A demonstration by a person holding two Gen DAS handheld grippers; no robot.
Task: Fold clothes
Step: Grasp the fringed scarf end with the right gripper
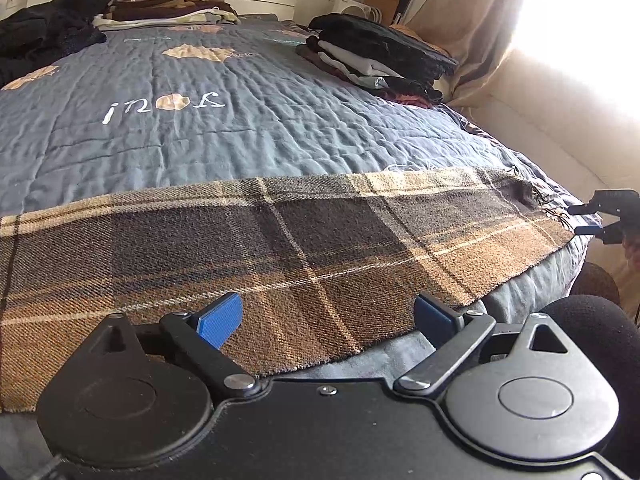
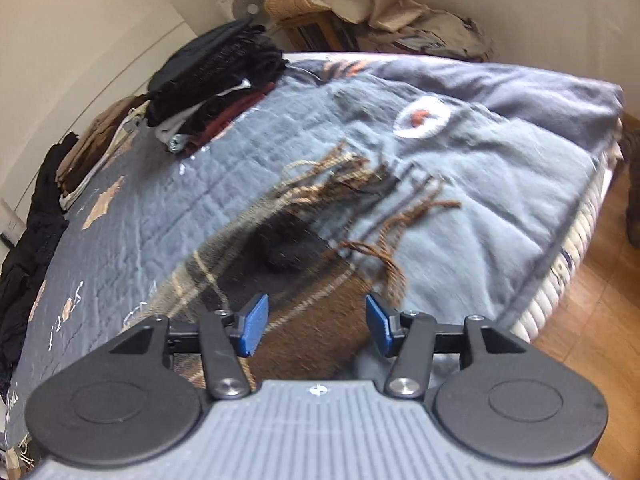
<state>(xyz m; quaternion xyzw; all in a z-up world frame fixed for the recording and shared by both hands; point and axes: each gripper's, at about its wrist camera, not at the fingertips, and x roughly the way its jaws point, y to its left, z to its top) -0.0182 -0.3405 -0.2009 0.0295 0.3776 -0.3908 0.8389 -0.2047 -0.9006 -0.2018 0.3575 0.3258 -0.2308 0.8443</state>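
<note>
A brown and beige plaid scarf (image 1: 280, 248) lies flat in a long band across the near edge of the bed. My left gripper (image 1: 326, 312) hovers just above its near hem, wide open, with nothing between the blue pads (image 1: 222, 320). At the scarf's right end my right gripper (image 1: 576, 220) sits by the fringed corner. In the right wrist view the scarf (image 2: 280, 248) is blurred, and its tassels (image 2: 384, 216) spread over the quilt. There my right gripper (image 2: 317, 314) stands open above the cloth, its pads clear of it.
The blue-grey quilt (image 1: 200, 140) covers the bed. A stack of folded clothes (image 1: 376, 56) sits at the far right and another stack (image 1: 168, 6) by the headboard, with a loose dark pile (image 1: 44, 36) at the far left. A curtain (image 1: 460, 20) and wooden floor (image 2: 592, 340) lie to the right.
</note>
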